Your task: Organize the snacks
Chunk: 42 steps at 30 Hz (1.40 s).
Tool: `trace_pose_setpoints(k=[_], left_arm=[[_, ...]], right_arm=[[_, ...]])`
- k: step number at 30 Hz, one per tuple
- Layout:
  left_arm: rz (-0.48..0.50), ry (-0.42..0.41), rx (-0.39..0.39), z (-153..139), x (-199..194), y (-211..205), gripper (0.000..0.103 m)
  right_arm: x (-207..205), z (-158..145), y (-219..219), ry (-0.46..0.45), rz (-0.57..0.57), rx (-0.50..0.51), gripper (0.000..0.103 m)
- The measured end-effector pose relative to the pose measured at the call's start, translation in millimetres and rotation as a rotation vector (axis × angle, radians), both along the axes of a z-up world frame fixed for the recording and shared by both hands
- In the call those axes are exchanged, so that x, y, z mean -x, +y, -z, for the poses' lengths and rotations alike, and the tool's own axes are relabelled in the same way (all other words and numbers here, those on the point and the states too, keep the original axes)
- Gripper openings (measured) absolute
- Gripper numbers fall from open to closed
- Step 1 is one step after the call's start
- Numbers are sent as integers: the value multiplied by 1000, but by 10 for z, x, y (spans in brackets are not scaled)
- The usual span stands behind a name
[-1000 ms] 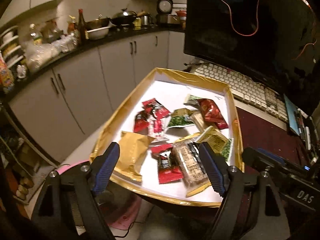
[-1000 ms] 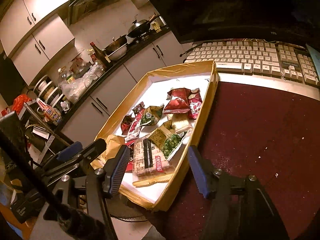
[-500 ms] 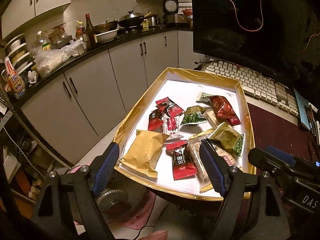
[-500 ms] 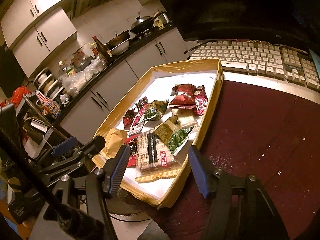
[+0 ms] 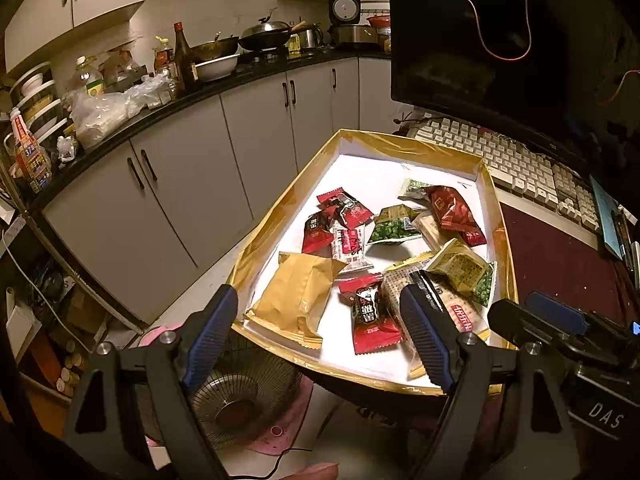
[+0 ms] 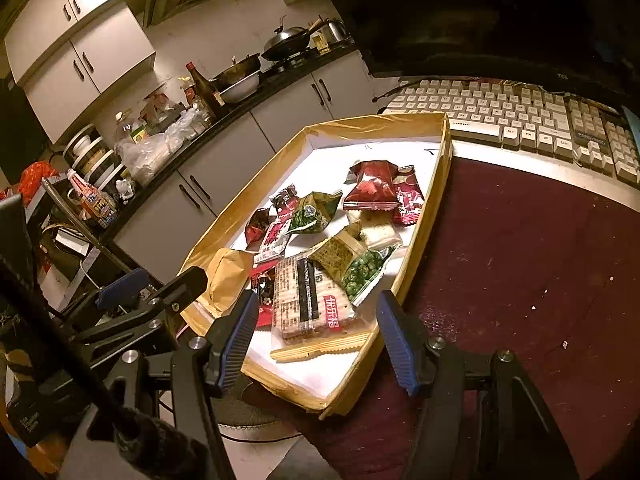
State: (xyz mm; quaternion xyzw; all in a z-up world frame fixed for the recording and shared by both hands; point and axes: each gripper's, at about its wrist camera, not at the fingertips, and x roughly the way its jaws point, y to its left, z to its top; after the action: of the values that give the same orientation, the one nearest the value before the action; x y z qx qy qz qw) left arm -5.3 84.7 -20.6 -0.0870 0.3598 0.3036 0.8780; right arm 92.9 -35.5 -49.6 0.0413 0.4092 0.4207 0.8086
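A shallow gold-rimmed tray (image 5: 400, 145) (image 6: 360, 125) with a white floor holds several snack packets. Among them are a tan packet (image 5: 298, 300), a red packet (image 5: 372, 320), a long cracker pack (image 6: 308, 296), a green pea packet (image 6: 366, 272) and a dark red packet (image 6: 372, 186). My left gripper (image 5: 316, 336) hangs open over the tray's near left corner, nothing between its fingers. My right gripper (image 6: 316, 338) stands open just above the cracker pack at the near end, touching nothing. Each gripper shows at the edge of the other's view.
The tray sits on a dark red mat (image 6: 520, 264) beside a white keyboard (image 6: 500, 114) and a dark monitor (image 5: 500, 40). Its left side overhangs the desk edge above a floor fan (image 5: 240, 400). Grey kitchen cabinets (image 5: 180, 184) and a cluttered counter lie beyond.
Both views have drifted slightly, so the tray sits a little differently in them. The packets lie as before and both grippers have stayed open.
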Motion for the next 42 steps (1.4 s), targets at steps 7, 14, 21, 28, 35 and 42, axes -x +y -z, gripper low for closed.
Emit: trace_pose_setpoints(k=[7, 14, 21, 28, 35, 42], left_arm=[[-3, 4, 0, 20, 2, 26, 83], [-4, 8, 5, 30, 4, 55, 83], [-1, 10, 6, 32, 8, 65, 83], [-4, 9, 9, 37, 17, 70, 83], [-2, 8, 7, 40, 34, 88, 83], [-3, 8, 6, 34, 33, 81, 83]], right_arm=[[14, -1, 20, 0, -2, 3, 61], [31, 0, 46, 0, -6, 7, 61], [31, 1, 65, -1, -10, 9, 61], [37, -20, 81, -8, -12, 11, 61], [52, -37, 81, -14, -13, 11, 61], [59, -55, 66, -23, -7, 16, 61]])
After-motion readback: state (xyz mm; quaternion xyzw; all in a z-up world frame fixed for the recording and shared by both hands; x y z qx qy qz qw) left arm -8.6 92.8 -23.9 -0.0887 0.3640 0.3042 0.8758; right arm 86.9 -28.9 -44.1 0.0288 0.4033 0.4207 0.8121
